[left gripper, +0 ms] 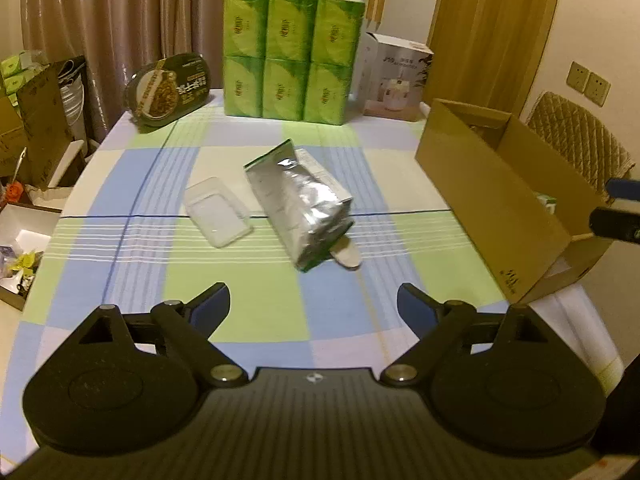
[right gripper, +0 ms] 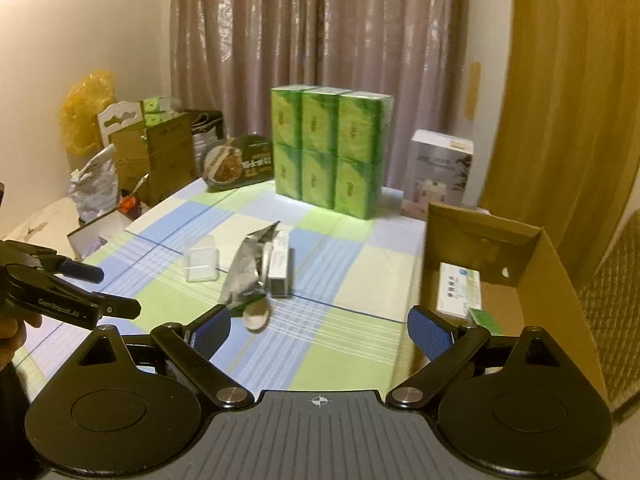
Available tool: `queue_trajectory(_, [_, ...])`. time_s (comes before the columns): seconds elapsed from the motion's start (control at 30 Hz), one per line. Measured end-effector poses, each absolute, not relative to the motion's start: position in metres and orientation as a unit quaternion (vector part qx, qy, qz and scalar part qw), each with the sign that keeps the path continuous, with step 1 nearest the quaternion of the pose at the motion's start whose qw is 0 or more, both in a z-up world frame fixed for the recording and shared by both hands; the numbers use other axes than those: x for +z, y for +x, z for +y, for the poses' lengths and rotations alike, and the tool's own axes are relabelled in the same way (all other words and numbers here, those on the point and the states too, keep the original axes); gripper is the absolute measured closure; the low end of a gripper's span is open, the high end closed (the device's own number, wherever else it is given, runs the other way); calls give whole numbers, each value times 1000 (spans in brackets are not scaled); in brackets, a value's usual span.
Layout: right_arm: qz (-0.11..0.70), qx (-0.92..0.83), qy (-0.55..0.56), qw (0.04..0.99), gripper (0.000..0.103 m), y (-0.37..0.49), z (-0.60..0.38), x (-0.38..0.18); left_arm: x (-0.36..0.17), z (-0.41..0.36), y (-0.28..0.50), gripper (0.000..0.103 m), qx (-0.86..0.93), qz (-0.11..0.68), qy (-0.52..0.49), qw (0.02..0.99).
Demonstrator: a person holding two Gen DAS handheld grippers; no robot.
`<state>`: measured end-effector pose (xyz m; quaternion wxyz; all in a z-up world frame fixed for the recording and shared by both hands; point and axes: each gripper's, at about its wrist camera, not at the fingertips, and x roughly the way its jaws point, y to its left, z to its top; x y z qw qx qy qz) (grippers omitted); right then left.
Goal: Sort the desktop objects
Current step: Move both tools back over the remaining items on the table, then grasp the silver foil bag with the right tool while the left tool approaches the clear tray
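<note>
Both sets of jaws stood wide apart with nothing between them. Left gripper (left gripper: 314,308) hovered over the checked tablecloth (left gripper: 256,320), fingers spread, empty. Ahead of its jaws and slightly right lay a crumpled silver foil bag (left gripper: 300,204), long axis running diagonally, torn open mouth pointing away toward the far edge, folded bottom toward the jaws; print on it too blurred to read. Poking out from beneath the bag's near end, a pale spoon (left gripper: 346,256). Just left of the bag, apart from it, a clear plastic lid (left gripper: 218,212), lying flat on roughly the same diagonal. Right gripper (right gripper: 320,330) likewise spread and empty, its right finger over the edge of an open cardboard box (right gripper: 560,280); beyond that finger, inside the box, a white-and-green packet (right gripper: 460,288), lettering not legible. Ahead of the jaws and left of centre, a small white carton (right gripper: 280,268) touching the bag's side, long axis pointing away. Farther ahead, stacked green tissue packs (left gripper: 290,56), a dark oval meal tray (left gripper: 170,88) with unreadable script, and a white appliance box (left gripper: 394,76).
</note>
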<state>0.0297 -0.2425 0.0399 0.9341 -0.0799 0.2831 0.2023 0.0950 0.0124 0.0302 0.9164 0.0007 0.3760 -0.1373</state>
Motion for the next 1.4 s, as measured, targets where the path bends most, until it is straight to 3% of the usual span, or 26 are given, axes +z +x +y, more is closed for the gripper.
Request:
queue_trajectory(0.77, [355,243,-104,897,10,100,-175,-36,-25,53,158,14,-133,398,61,906])
queue_trajectory(1.4, [364,270,-177,874,10,179,-94,-73,-57,69,245,13,-214,370,186,885])
